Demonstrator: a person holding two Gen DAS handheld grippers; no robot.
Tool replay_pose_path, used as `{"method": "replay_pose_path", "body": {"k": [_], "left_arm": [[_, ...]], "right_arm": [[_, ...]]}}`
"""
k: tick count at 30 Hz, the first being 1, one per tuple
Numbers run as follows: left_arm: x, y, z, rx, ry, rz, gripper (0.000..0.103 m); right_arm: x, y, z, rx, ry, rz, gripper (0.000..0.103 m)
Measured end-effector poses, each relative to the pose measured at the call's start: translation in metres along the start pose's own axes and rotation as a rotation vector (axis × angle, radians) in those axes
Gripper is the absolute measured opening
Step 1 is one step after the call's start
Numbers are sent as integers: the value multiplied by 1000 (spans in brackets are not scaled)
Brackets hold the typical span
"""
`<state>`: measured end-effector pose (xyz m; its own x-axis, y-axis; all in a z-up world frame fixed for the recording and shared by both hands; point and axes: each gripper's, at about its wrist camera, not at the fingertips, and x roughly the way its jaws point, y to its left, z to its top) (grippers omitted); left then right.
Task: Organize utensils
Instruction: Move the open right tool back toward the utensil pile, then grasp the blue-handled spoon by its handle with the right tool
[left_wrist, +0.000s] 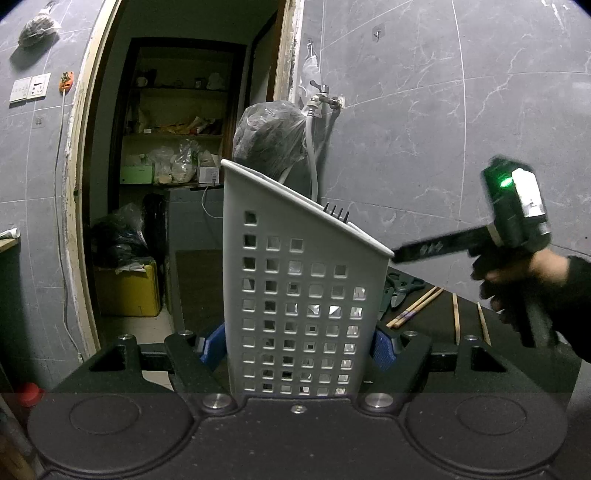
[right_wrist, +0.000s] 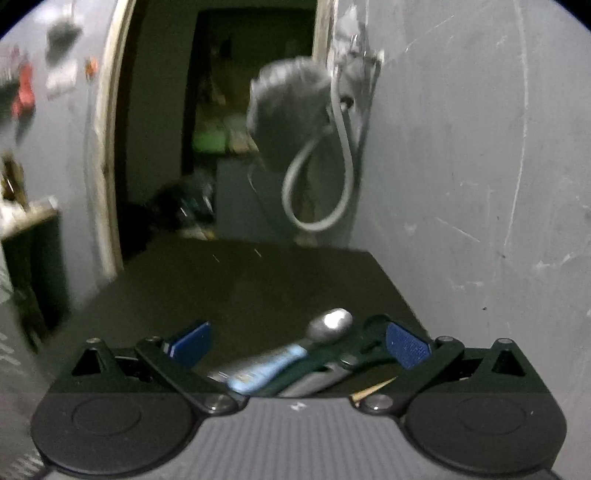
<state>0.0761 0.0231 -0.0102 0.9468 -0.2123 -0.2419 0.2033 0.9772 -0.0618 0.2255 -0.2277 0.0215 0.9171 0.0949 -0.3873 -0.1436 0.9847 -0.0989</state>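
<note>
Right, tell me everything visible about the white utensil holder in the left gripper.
The utensil holder is a tall white box, plastic by the look, its near wall pierced by rows of small square holes. Its top rim slants down to the right. It stands upright, clamped at its lower sides between the left gripper's blue pads. Dark fork tines poke above the rim. Its base is hidden.
</note>
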Motion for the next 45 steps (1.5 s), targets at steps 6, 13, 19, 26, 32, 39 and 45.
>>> {"method": "replay_pose_path", "body": {"k": [6, 13, 19, 26, 32, 39, 45], "left_arm": [[0, 0, 0, -1, 0, -1, 77], [4, 3, 0, -5, 2, -10, 77], [6, 6, 0, -5, 7, -11, 77], [6, 7, 1, -8, 7, -13, 77], [6, 7, 1, -8, 7, -14, 77], [6, 7, 1, -8, 7, -14, 77], [6, 7, 1, -8, 7, -14, 77]], "right_arm": [[43, -2, 1, -9, 90, 53, 103], [88, -4, 1, 22, 170, 149, 98], [105, 3, 4, 104, 208, 208, 98], [116, 16, 3, 111, 233, 129, 96], [117, 22, 0, 110, 236, 112, 75], [111, 21, -6, 142, 226, 92, 51], [99, 23, -8, 141, 230, 153, 31]]}}
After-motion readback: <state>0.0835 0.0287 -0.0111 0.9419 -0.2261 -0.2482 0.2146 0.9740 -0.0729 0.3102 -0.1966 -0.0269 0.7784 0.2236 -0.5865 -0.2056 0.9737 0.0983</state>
